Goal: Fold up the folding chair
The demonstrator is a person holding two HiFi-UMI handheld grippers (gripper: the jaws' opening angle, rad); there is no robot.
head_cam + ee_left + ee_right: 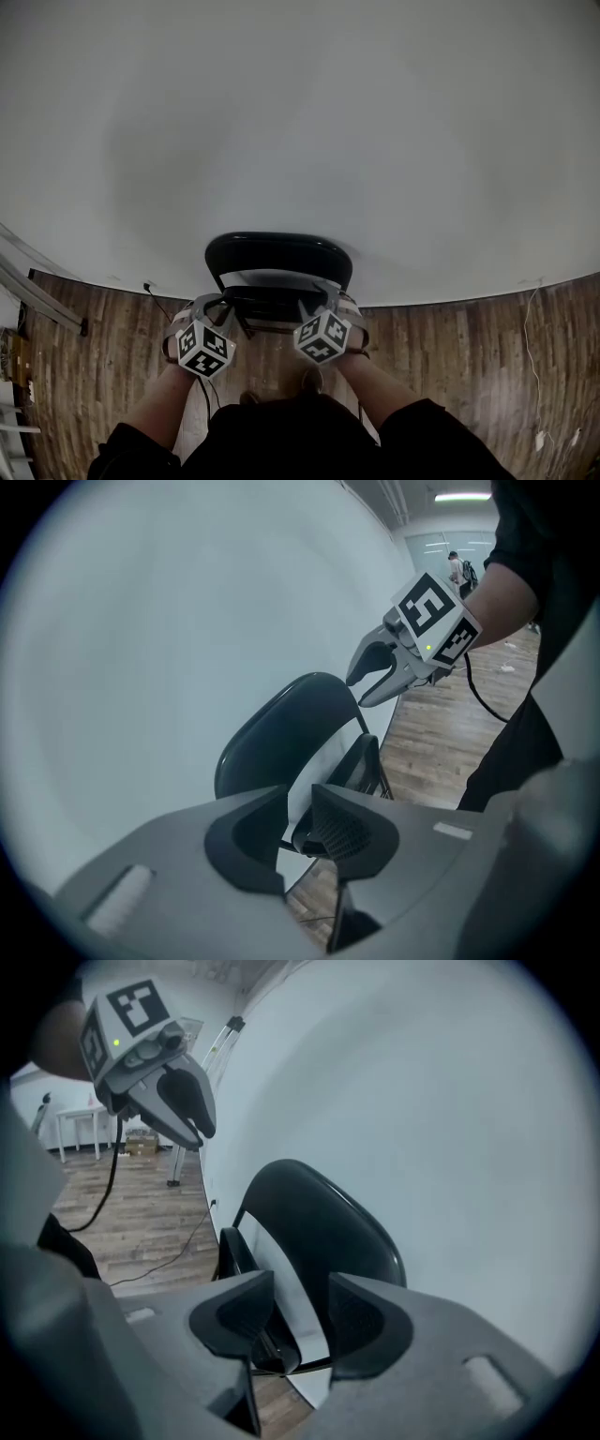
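Wood-plank floor (450,347), black folding chair (278,251) standing on it, cable (157,300) trailing beside

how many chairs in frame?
1. A black folding chair, centre of the head view, on the wood floor by the white wall. Distant background is too small to rule out others.

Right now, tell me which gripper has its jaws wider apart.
The right gripper: its jaws show a broad gap; those of the left gripper stand closer together.
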